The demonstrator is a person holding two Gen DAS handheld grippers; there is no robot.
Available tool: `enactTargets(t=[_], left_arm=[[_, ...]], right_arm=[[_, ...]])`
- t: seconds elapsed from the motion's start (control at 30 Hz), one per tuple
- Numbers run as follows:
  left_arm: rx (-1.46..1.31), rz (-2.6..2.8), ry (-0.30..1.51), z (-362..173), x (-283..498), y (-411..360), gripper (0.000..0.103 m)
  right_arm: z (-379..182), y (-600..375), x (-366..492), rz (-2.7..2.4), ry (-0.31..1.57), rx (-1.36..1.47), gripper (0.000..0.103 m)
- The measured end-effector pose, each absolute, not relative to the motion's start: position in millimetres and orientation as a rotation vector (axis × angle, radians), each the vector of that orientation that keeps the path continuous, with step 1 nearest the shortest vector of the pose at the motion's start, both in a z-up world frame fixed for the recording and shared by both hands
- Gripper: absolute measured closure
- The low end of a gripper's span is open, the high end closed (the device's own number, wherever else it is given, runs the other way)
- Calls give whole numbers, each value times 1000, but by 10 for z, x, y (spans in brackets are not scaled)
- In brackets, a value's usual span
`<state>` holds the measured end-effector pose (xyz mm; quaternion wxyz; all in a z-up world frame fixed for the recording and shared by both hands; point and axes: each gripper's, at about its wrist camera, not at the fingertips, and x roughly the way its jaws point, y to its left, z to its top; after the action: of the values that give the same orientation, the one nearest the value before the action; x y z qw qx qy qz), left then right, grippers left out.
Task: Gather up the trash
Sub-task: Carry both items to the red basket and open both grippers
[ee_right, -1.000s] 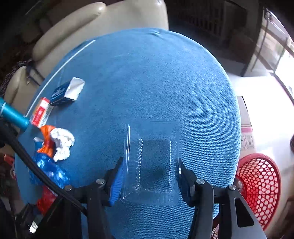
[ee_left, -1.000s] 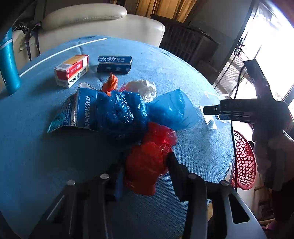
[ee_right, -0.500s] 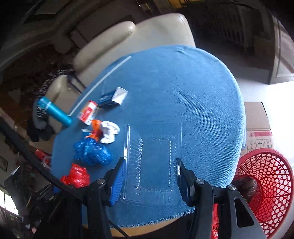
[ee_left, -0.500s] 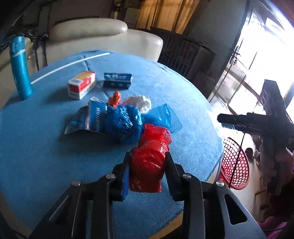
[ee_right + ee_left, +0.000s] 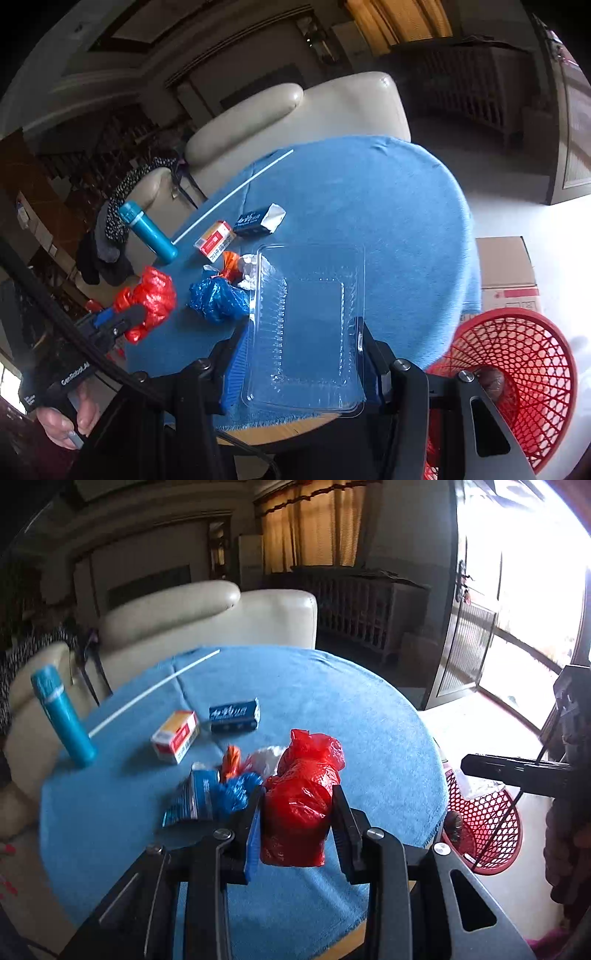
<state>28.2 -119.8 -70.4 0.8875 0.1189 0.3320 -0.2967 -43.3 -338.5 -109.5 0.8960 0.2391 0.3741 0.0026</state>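
Gripping a crumpled red plastic bag (image 5: 301, 797), the left gripper (image 5: 297, 819) had its jaws closed against the bag's two sides and held it clear of the bench (image 5: 351, 709), which was round and covered in blue cloth. In the right wrist view the same bag (image 5: 149, 299) showed at the left, off the bench's edge, pinched in that gripper (image 5: 122, 321) with the person's hand (image 5: 64, 424) below it.

The right gripper (image 5: 301, 354) held a clear plastic clamshell tray (image 5: 306, 332) — its jaws pressed on the tray's long sides, only as far apart as the tray was wide. The tray sat above the near edge of the bench, just beside a red mesh basket (image 5: 517, 373) that stood on the floor to the right. Something dark lay inside the basket; what it was could not be told.

Left on the cloth was a loose cluster of trash: a crumpled blue bag (image 5: 218, 301), an orange wrapper (image 5: 231, 264), a white crumpled tissue (image 5: 249, 271) and a torn blue printed packet (image 5: 192, 799). Farther back lay a red-and-yellow carton (image 5: 175, 736) and a dark blue box (image 5: 234, 714), near each other but apart. A teal bottle (image 5: 62, 716) stood upright near the bench's far left edge, in front of a cream sofa (image 5: 207, 616).
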Motion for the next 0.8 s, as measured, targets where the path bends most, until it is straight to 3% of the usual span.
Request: enactTargets(t=[0.8], left_arm=[[447,-737,657,-742,-162,-2284,67]], right_arm=[[-1185,-4082,-1240,-127,691,584,48]])
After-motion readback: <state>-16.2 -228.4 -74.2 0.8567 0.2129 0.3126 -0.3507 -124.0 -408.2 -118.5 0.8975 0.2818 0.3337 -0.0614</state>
